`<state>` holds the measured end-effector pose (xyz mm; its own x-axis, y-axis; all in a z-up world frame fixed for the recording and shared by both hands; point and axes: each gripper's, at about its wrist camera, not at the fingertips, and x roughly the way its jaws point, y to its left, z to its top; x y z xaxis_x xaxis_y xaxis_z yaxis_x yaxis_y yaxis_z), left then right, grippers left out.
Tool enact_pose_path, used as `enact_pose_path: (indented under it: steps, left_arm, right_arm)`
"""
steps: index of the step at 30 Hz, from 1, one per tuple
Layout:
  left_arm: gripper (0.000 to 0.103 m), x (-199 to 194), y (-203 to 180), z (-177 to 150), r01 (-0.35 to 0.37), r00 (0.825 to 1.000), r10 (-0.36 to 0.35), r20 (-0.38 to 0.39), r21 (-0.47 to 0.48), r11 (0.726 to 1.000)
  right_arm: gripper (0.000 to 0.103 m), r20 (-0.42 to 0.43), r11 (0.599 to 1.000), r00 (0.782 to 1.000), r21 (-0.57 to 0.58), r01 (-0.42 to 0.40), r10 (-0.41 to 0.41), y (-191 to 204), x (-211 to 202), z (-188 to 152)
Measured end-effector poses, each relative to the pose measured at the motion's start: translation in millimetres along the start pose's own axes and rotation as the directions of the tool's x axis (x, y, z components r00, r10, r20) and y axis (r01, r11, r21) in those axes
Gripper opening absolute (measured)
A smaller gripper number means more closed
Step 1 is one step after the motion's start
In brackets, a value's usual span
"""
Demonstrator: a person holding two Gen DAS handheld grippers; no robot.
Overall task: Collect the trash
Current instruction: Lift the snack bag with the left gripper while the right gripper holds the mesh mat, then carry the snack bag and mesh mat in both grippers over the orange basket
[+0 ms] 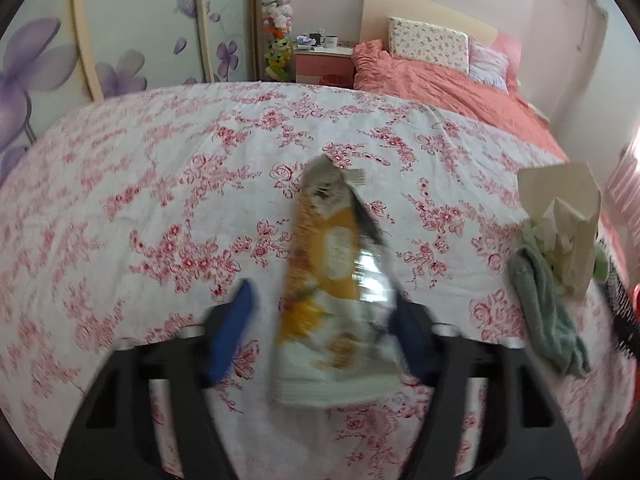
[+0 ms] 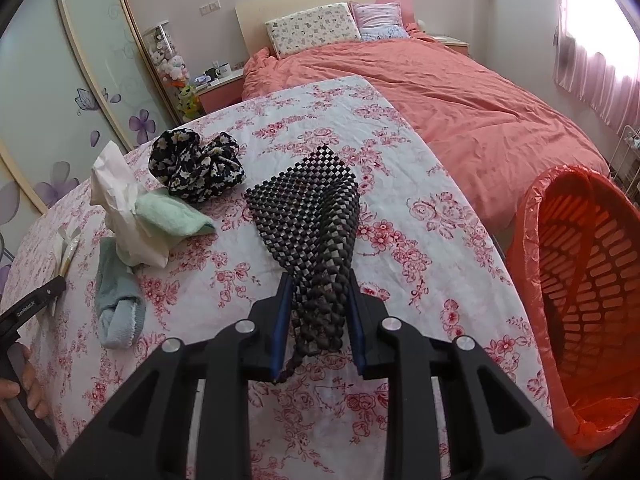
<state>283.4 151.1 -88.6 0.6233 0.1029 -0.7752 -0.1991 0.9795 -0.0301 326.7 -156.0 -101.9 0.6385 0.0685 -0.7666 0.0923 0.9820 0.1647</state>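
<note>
Snack wrapper (image 1: pixel 332 280) upright between left hand-held gripper (image 1: pixel 324 320) fingers.

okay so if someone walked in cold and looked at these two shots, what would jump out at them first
Probably the orange-and-white snack wrapper, blurred, between the open left claw fingers over the floral tablecloth. Next, the black mesh mat pinched in the right claw, with the red-lined trash basket just to its right, beyond the table's edge.

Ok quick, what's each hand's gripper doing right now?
Left gripper: open around the snack wrapper, not clamped.
Right gripper: shut on the black mesh mat.
</note>
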Motion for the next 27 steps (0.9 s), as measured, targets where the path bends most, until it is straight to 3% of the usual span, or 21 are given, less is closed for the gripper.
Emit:
enact_pose_path:
  steps: [1,4,16,22,27]
  left_arm:
    - [0.042,-0.5,-0.8,-0.2,-0.002,1.000,0.002,0.001,0.011,1.000]
    - [0.037,-3.3,-3.9,-1.4,0.016,1.000,-0.016,0.000,0.043,0.999]
    - [0.035,-56.6,-39.4,3.7,0.097,0.991,-0.105,0.081,0.102,0.990]
    - [0.035,-96.6,-82.1,3.7,0.187,0.972,-0.206,0.116,0.155,0.970]
    - [0.035,-127.1,-127.7,-1.4,0.280,0.943,-0.310,0.118,0.218,0.935]
  right_arm:
    - [0.011,-0.005,1.000,1.000,-0.003,-0.011,0.011,0.4,0.8,0.1]
    - [0.009,0.001,1.000,1.000,-0.003,-0.018,0.018,0.9,-0.6,1.2]
    - [0.009,0.129,0.997,0.989,0.013,-0.080,0.077,-3.4,-65.5,7.5]
    - [0.009,0.236,0.997,0.970,0.033,-0.074,0.064,-21.3,-120.1,8.2]
    - [0.009,0.324,0.996,0.945,0.071,-0.058,0.032,-44.6,-163.6,-0.6]
